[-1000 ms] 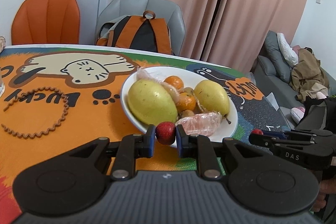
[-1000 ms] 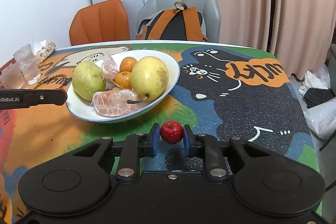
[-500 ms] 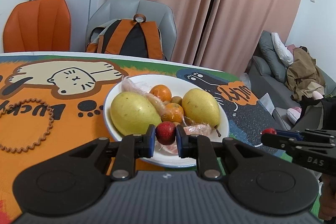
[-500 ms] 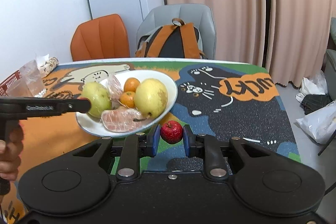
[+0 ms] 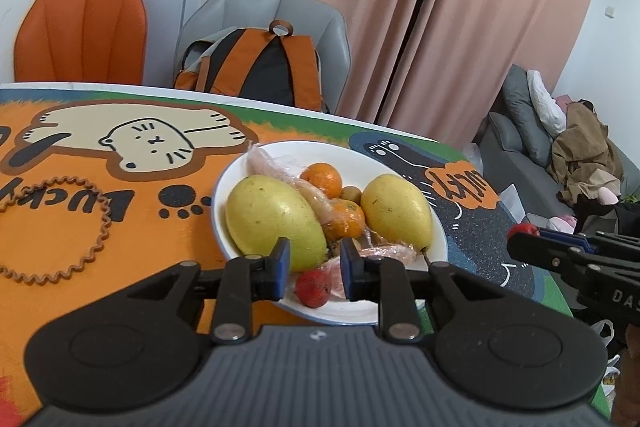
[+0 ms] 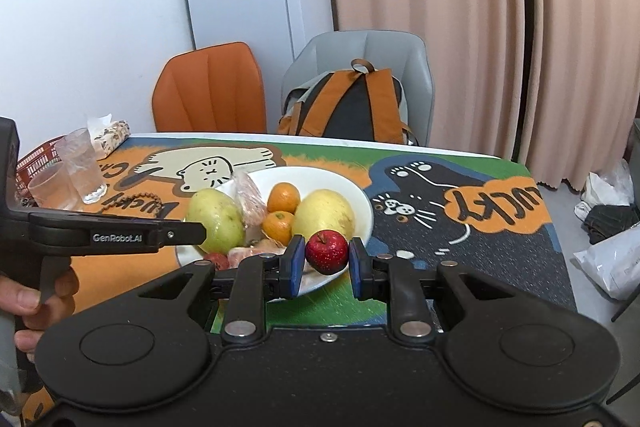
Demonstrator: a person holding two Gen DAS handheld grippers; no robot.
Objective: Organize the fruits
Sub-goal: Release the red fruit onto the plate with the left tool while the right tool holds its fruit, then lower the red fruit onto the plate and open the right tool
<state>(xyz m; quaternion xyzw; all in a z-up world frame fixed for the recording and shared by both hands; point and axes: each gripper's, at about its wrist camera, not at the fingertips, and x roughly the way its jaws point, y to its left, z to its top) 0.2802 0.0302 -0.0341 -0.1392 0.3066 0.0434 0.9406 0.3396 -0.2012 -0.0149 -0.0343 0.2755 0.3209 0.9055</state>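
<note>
Red small fruit lies free under opening left gripper; right gripper pinches apple.

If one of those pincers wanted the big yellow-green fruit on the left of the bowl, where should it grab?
Probably across the narrow middle of the yellow-green fruit, coming from above. It lies lengthwise in the white bowl, with wrapped fruit crowding one flank.

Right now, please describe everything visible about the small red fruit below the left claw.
The small red fruit is roundish, with a bumpy, matte red skin. It lies on the near inner edge of the white bowl, beside a plastic-wrapped pink piece. It sits below and between the blue pads of the left claw, whose jaws are opening; they no longer press on it. Its underside is hidden.
</note>
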